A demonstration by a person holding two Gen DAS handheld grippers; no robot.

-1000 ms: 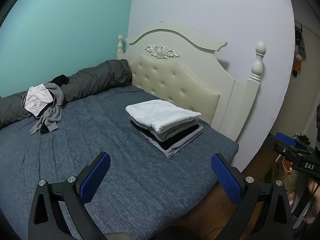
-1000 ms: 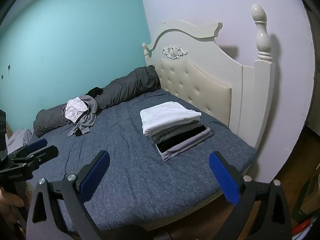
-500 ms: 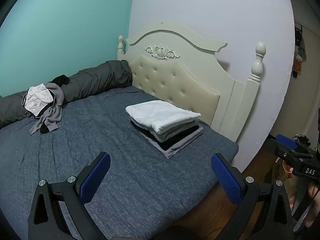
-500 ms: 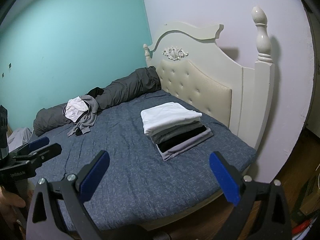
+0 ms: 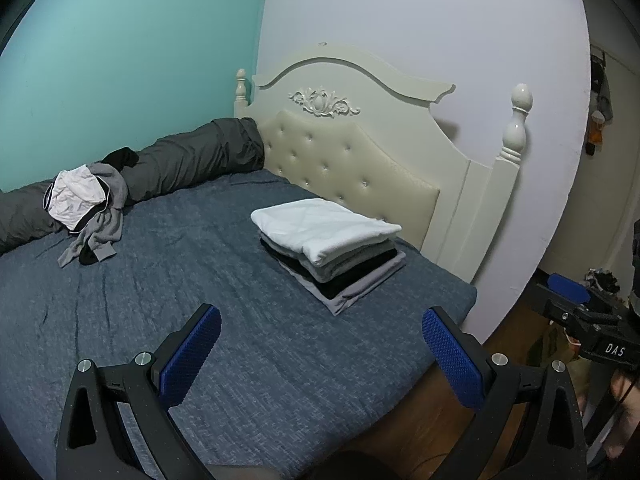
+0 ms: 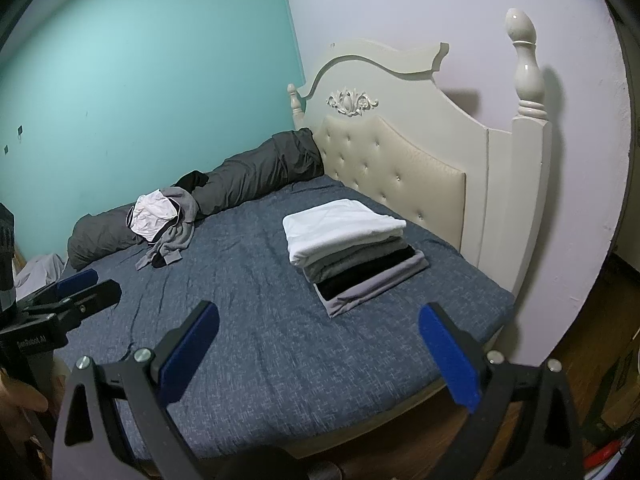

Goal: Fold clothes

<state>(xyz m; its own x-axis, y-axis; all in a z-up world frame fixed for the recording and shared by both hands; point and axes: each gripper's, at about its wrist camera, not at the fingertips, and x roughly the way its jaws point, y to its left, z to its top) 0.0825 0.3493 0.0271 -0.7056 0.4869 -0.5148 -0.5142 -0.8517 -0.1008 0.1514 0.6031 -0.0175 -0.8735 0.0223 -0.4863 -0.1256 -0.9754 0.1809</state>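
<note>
— Meanwhile, at the bedside: we hold the left gripper and the right gripper above the near edge of the bed, both with jaws spread wide and nothing between them. Where is the work?

— Far left, against the grey bolster: a loose heap of clothes, white piece on top, grey and black beneath. The folded stack sits right of centre, near the headboard.

— How will the heap handle?

— Soft, light and limp, we judge (it will sag from any single pinch). We would take the top white piece by an edge or a corner, one gripper to each side, and lay it flat on the bare sheet between heap and stack.

— Do the views differ?

— The left wrist view catches the right gripper's blue pad at its right rim, and items hanging on the far wall. The right wrist view shows the left gripper at its left rim, pale fabric beyond the bed's left end, and the stack's layers more clearly.
</note>
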